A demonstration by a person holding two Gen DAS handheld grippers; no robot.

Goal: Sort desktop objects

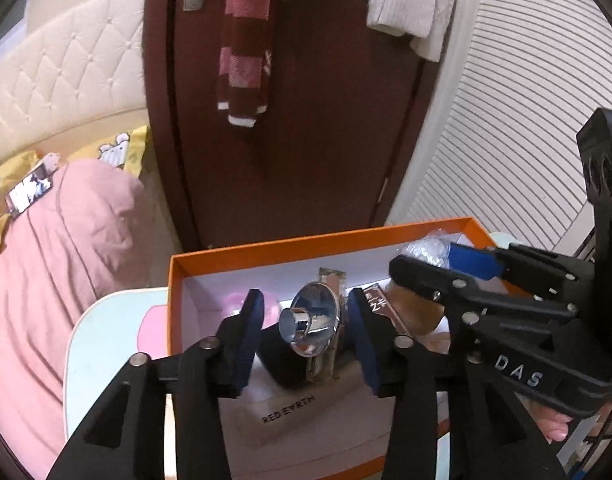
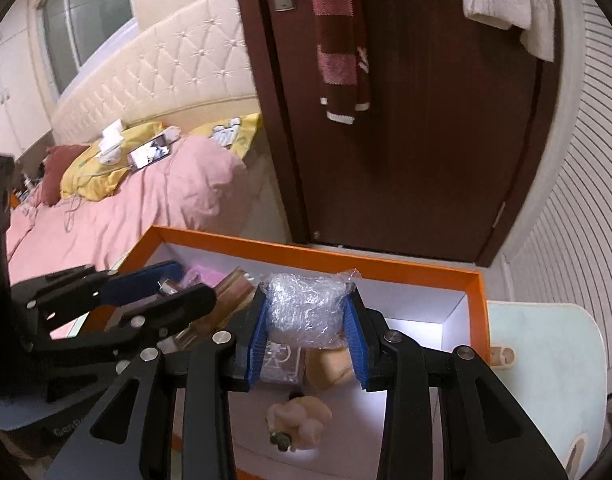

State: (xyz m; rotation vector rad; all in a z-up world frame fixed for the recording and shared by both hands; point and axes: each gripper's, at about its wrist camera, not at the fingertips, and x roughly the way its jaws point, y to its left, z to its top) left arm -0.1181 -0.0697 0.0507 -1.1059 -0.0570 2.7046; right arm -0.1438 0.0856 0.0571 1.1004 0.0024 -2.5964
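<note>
"RED EARTH" is printed in black on a white card or box (image 1: pixel 289 409) lying flat in the orange box (image 1: pixel 266 249), at about 6 o'clock in the left wrist view. The letters "DAS" stand in pale relief on the black body of the right tongs (image 1: pixel 446 266), which reach in from 3 o'clock there. A brown pack (image 1: pixel 380 300) behind the left pad carries white lettering too small to read.

The left tongs (image 1: pixel 304 330) stand partly open, their dark blue pads either side of a dark bottle with a shiny chrome flared cap (image 1: pixel 310 322); the pads do not visibly press on it, and the bottle stands among the things inside the box. A pink round item (image 1: pixel 272 306) lies behind the left pad.

The right tongs (image 2: pixel 306 330) are clamped on a crinkled clear bubble-wrap bundle (image 2: pixel 306 304), held over the box's interior at the centre of the right wrist view. Below it, toward 6 o'clock, lie a clear packet (image 2: pixel 280 362) and pale tan soft pieces (image 2: pixel 302 416).

The box rests on a pale blue surface (image 2: pixel 546 360).
</note>
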